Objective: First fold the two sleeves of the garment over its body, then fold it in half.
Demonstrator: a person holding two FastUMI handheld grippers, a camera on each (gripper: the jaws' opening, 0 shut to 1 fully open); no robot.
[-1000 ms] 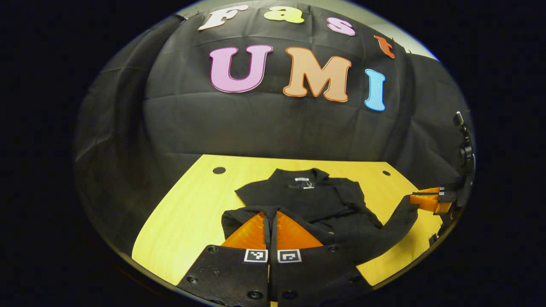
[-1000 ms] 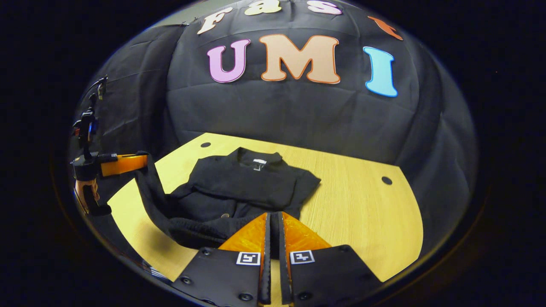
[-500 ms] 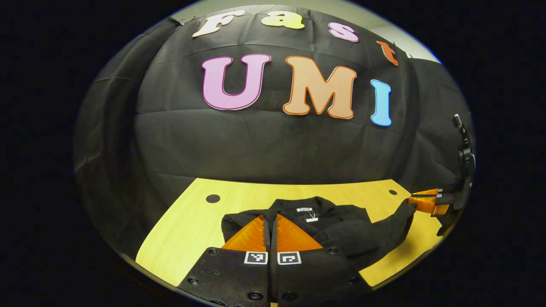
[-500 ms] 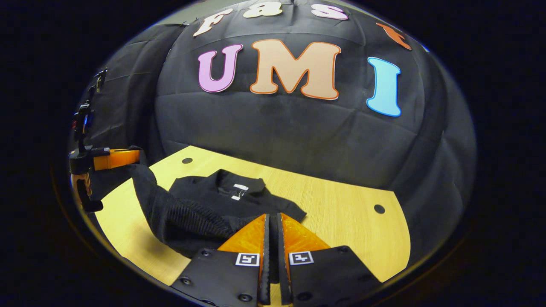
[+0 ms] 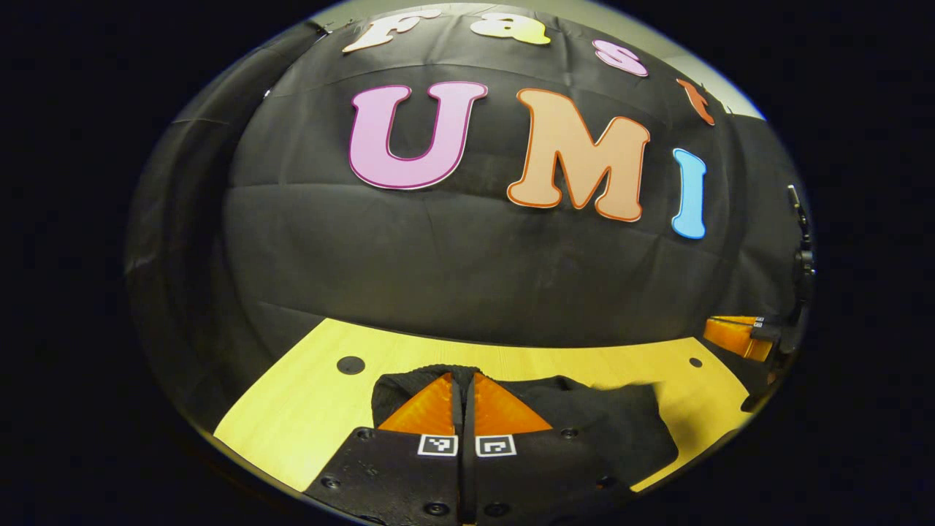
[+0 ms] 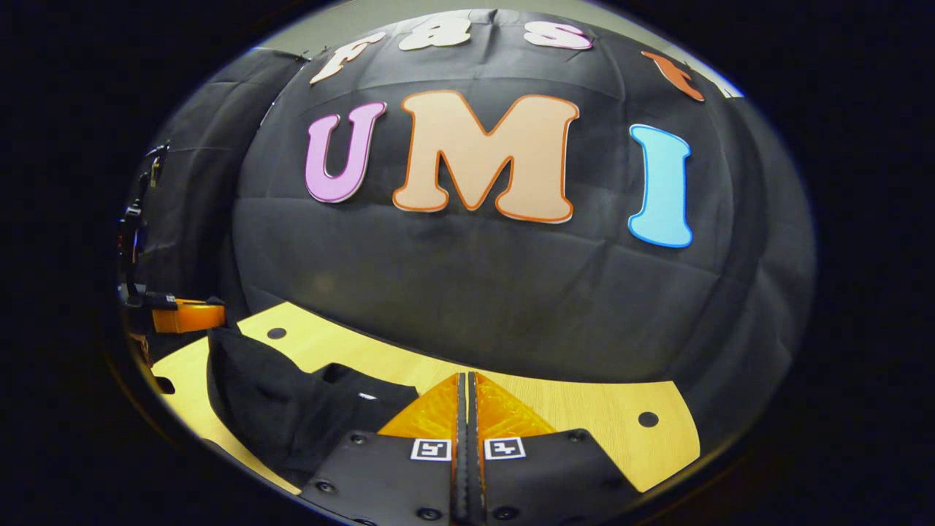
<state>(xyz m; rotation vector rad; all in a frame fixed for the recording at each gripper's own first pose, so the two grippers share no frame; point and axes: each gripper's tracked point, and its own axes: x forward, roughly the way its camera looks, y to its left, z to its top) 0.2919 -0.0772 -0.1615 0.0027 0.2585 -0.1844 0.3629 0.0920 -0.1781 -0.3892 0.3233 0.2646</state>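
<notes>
The black garment (image 5: 606,427) lies bunched on the yellow table (image 5: 292,424), its near part doubled toward the back wall. My left gripper (image 5: 462,394) is shut on its edge, and dark fabric wraps both orange fingers. In the right gripper view the garment (image 6: 292,416) hangs in a fold from the left gripper (image 6: 191,318). My right gripper (image 6: 465,394) is shut with a hairline gap and no fabric seen in it; the cloth ends just left of its fingers. In the left gripper view the right gripper (image 5: 734,336) stands apart from the garment's right end.
The table (image 6: 599,416) has small round holes near its back corners (image 5: 350,364) (image 6: 646,418). The black cloth wall rises close behind the table's far edge. Bare wood shows left of the garment and to the right of my right gripper.
Both grippers moved forward toward the wall and down, carrying the garment's near part over its collar. The fabric that stretched to the right gripper no longer reaches it, and its finger gap narrowed.
</notes>
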